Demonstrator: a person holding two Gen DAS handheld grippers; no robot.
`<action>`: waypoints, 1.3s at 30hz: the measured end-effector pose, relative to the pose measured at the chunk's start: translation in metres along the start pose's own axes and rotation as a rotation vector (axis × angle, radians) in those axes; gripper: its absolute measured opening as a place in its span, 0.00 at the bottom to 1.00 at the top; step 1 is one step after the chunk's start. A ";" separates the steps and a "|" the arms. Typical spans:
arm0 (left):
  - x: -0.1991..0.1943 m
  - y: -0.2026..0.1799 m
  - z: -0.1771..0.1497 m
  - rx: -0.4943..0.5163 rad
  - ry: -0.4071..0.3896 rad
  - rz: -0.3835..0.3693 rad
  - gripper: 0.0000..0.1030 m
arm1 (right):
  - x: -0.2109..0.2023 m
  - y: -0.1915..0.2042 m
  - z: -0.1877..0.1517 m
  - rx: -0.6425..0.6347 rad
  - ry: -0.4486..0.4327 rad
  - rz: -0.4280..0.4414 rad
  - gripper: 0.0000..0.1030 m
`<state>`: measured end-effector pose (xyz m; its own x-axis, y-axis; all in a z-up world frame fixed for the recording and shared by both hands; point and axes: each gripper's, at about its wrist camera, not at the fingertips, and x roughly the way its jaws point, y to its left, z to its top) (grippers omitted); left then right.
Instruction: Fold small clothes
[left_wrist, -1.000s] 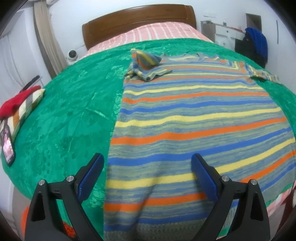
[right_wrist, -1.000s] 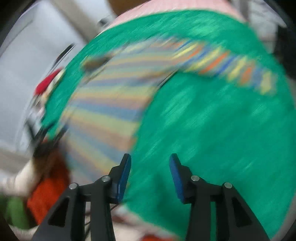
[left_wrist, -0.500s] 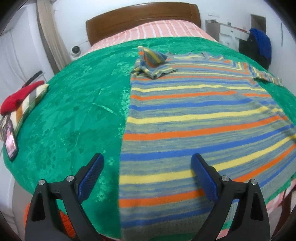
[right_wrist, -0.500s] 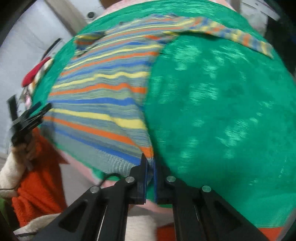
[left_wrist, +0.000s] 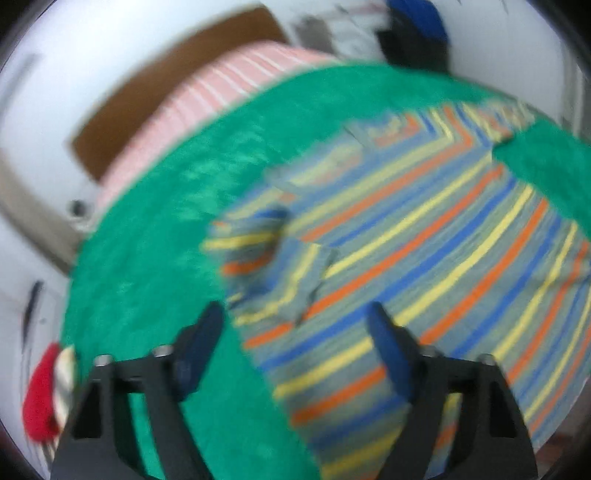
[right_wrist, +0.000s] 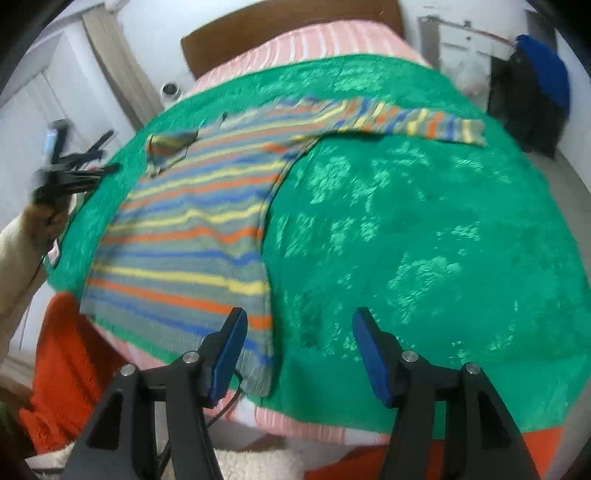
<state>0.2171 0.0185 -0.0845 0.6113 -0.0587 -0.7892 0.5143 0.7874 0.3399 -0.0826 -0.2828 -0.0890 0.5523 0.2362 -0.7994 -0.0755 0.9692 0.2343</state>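
Knit striped sweater (right_wrist: 192, 221) lies flat on green blanket (right_wrist: 424, 221), far sleeve (right_wrist: 417, 122) stretched right. Soft, limp, will sag; I'd pinch hem corner or bunched left sleeve (left_wrist: 266, 266). Left gripper (left_wrist: 295, 339) and right gripper (right_wrist: 299, 347) both gape wide, holding nothing.

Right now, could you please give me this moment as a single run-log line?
left gripper: jaws open, empty | right gripper: jaws open, empty | striped sweater: flat on green bedspread, left sleeve folded in, right sleeve out
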 end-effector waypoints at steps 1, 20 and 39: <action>0.020 0.002 0.005 0.007 0.039 -0.030 0.66 | 0.001 0.000 0.000 0.015 -0.005 -0.006 0.58; 0.020 0.291 -0.124 -1.230 0.000 -0.020 0.03 | 0.014 0.012 0.001 0.026 -0.105 0.026 0.58; 0.039 0.312 -0.257 -1.546 0.115 0.028 0.09 | 0.020 0.015 -0.001 0.027 -0.082 0.013 0.58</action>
<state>0.2471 0.4195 -0.1410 0.5247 -0.0448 -0.8501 -0.6407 0.6367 -0.4291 -0.0737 -0.2630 -0.1023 0.6178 0.2409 -0.7486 -0.0612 0.9638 0.2596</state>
